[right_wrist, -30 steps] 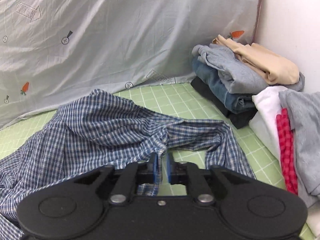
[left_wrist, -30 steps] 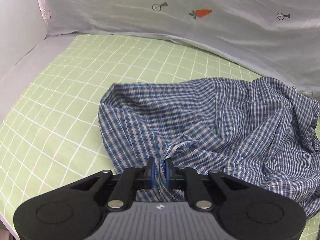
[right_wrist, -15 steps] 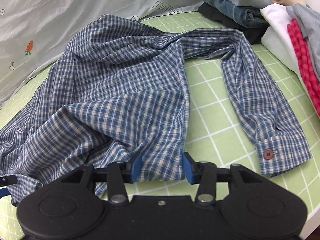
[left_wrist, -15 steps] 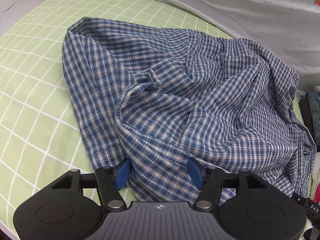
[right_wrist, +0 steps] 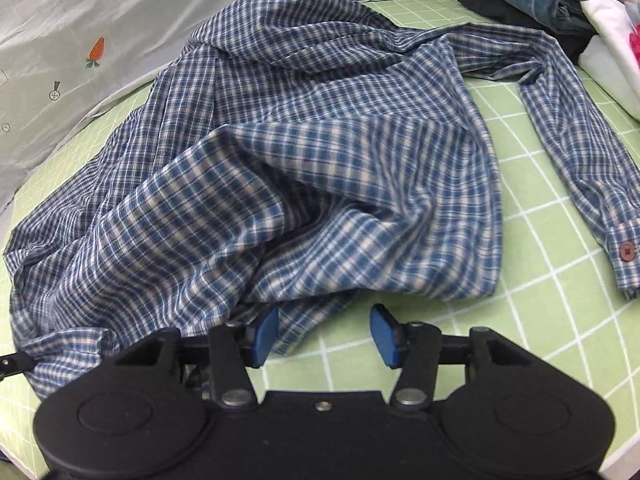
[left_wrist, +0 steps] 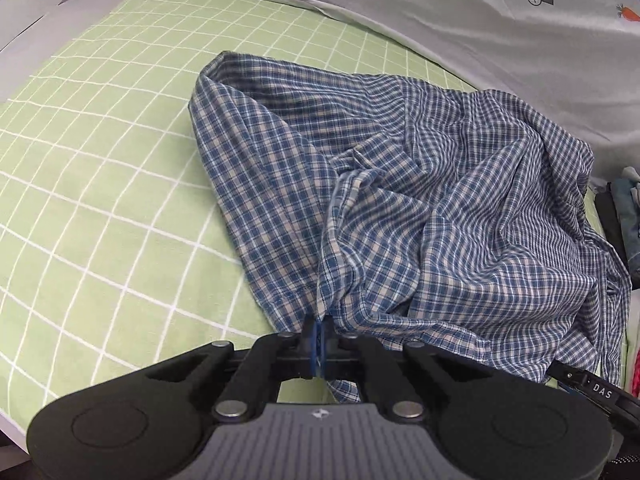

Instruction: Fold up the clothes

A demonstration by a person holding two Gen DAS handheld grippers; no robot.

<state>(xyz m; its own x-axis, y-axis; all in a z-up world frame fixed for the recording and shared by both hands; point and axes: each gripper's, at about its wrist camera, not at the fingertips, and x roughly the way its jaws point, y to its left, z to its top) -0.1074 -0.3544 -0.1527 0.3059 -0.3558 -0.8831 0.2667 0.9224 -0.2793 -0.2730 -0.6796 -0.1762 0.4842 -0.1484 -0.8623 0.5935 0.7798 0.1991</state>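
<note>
Left wrist view shows your left gripper [left_wrist: 319, 344] pinched tight on a gathered edge of the blue plaid shirt [left_wrist: 420, 200], its blue pads pressed together with the cloth bunched between them. From that pinch, the shirt spreads away in a rumpled heap over the green checked sheet [left_wrist: 100, 200], reaching toward the grey carrot-print cloth [left_wrist: 480, 20] at the back. Right wrist view shows your right gripper [right_wrist: 325, 336] spread wide and holding nothing, one blue pad touching the shirt's [right_wrist: 300, 160] near hem, the other over bare sheet [right_wrist: 560, 300]. One sleeve runs out to the right and ends in a cuff with a brown button [right_wrist: 627, 250]. Folded clothes [right_wrist: 552, 0] sit stacked in the far right corner.
</note>
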